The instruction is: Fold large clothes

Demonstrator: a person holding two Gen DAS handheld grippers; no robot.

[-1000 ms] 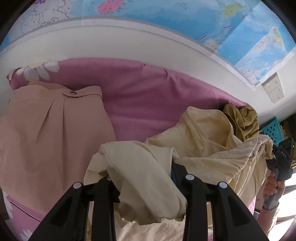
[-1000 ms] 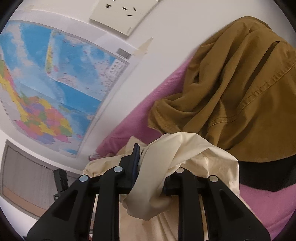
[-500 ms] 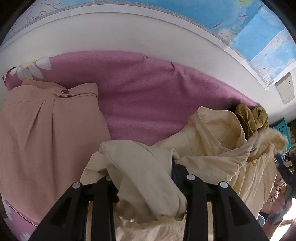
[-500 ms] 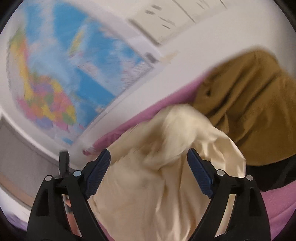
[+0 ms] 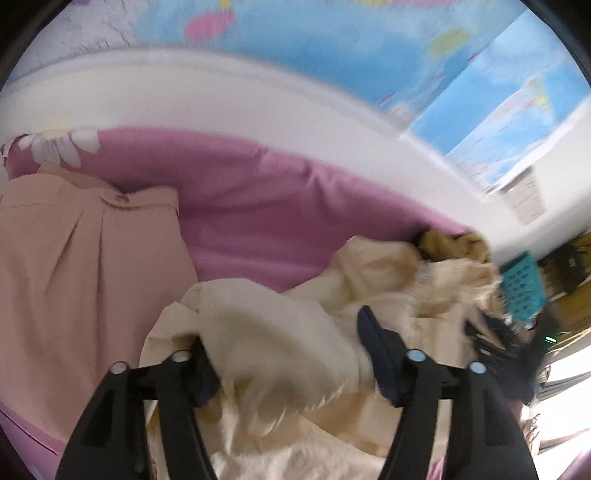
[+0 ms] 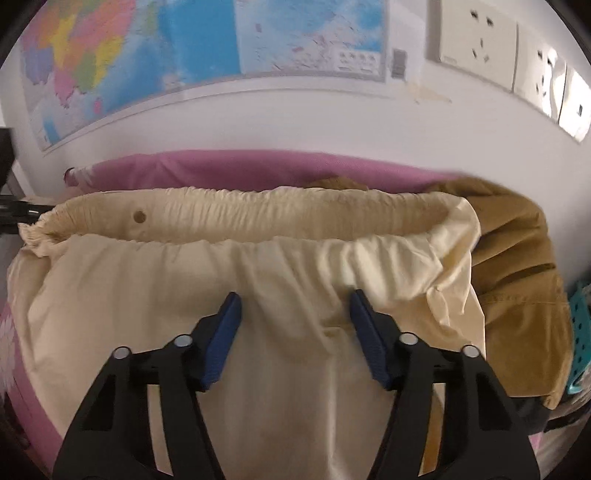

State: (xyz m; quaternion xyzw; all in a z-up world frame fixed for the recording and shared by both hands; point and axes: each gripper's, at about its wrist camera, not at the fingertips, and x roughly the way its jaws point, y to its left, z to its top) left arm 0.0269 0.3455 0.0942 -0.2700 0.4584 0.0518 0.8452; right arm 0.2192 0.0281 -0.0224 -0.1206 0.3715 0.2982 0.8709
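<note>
A cream garment with an elastic waistband (image 6: 258, 229) lies spread on the pink bed cover (image 6: 229, 168). My right gripper (image 6: 291, 325) is open just above the cream cloth below the waistband, holding nothing. In the left wrist view the same cream garment (image 5: 280, 332) lies bunched between the fingers of my left gripper (image 5: 284, 350), whose jaws stand wide apart; the view is blurred. The right gripper (image 5: 506, 343) shows there as a dark blur at the right.
A folded peach garment (image 5: 81, 288) with a button lies on the pink cover (image 5: 266, 221) at left. A mustard-brown garment (image 6: 517, 258) is piled at right beside a teal basket (image 5: 524, 288). A wall with maps and sockets (image 6: 476, 33) runs behind.
Both grippers have opened and let go of the cream garment. The right gripper swung round to face the waistband, which now lies stretched out flat.
</note>
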